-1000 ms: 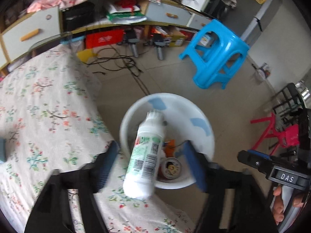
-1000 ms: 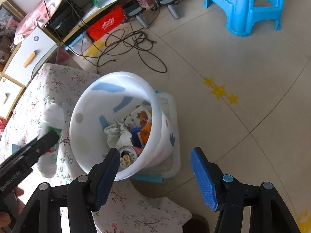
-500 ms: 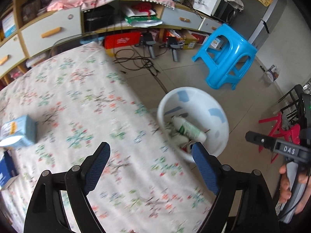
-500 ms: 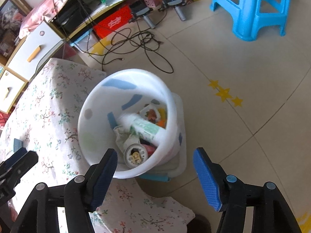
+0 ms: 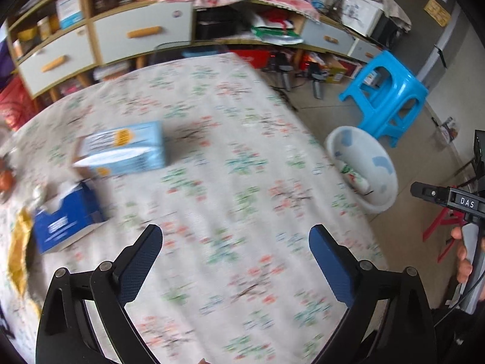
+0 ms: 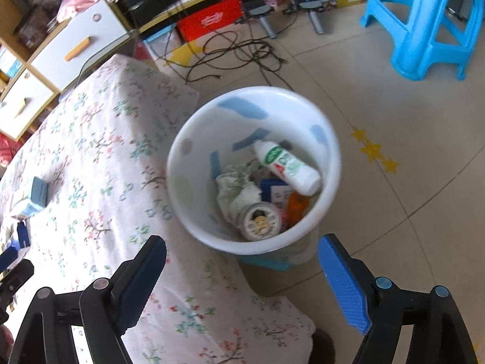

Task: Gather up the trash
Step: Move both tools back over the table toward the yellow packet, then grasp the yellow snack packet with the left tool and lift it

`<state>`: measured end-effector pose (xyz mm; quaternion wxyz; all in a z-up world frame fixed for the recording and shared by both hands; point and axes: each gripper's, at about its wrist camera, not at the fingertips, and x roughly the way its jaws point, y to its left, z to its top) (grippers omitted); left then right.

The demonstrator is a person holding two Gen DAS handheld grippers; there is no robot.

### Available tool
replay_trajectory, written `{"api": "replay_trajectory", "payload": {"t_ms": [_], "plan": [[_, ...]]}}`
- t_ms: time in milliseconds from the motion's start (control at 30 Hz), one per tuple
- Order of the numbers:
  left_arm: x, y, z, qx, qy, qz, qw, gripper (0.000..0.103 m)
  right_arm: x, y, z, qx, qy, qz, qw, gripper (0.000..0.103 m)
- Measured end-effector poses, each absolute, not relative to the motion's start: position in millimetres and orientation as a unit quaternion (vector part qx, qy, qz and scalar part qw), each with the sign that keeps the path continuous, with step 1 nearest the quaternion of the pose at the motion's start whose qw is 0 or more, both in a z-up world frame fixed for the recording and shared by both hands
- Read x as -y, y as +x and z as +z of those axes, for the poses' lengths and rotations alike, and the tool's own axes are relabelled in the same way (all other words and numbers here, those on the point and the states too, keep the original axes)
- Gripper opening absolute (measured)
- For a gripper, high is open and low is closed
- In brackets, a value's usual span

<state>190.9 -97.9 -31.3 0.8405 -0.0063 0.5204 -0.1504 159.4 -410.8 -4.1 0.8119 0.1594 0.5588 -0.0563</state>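
My left gripper [image 5: 235,242] hangs over the floral tablecloth [image 5: 230,139], its jaws opening with nothing between them. Ahead of it to the left lie a light blue carton [image 5: 121,151] and a dark blue box [image 5: 66,218]. The white bin [image 6: 188,188] stands on the floor by the table's edge. It holds a white bottle with a green label [image 6: 288,166], a can [image 6: 260,221] and crumpled tissue [image 6: 236,191]. My right gripper [image 6: 241,251] hovers just short of the bin, its jaws also opening and empty.
A blue plastic stool [image 6: 424,30] stands on the tiled floor beyond the bin. Black cables [image 6: 236,54] trail before a low shelf with drawers [image 5: 142,36]. A yellow wrapper [image 5: 18,242] lies at the table's left edge. A hand [image 5: 463,261] holds the right tool.
The white bottle left my left gripper and now lies in the bin. The left gripper swung left over the table towards the boxes. Both pairs of jaws widened.
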Motion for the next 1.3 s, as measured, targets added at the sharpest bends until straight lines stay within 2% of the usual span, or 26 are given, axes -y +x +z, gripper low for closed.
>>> {"api": "replay_trajectory", "payload": {"t_ms": [500, 733, 1133, 1200, 1300], "plan": [[-71.1, 189.2, -46.9, -0.537, -0.041, -0.015, 0.842, 0.099, 318.3, 188.4, -13.4, -0.577, 0.094, -0.012, 0.811, 0.087], [-145.6, 191.1, -75.0, -0.566, -0.075, 0.036, 0.82, 0.099, 268.1, 208.7, -25.6, -0.591, 0.063, 0.008, 0.805, 0.087], [-184.7, 194.2, -108.1, -0.59, -0.092, 0.049, 0.8, 0.098, 154.2, 228.7, -40.2, -0.597, 0.006, 0.075, 0.798, 0.087], [-186.8, 193.5, -110.1, -0.59, -0.092, 0.051, 0.801, 0.097, 134.6, 229.9, -42.9, -0.597, -0.008, 0.089, 0.798, 0.087], [-186.1, 189.5, -104.9, -0.585, -0.086, 0.043, 0.805, 0.083, 108.2, 230.1, -46.3, -0.593, -0.028, 0.109, 0.797, 0.087]]}}
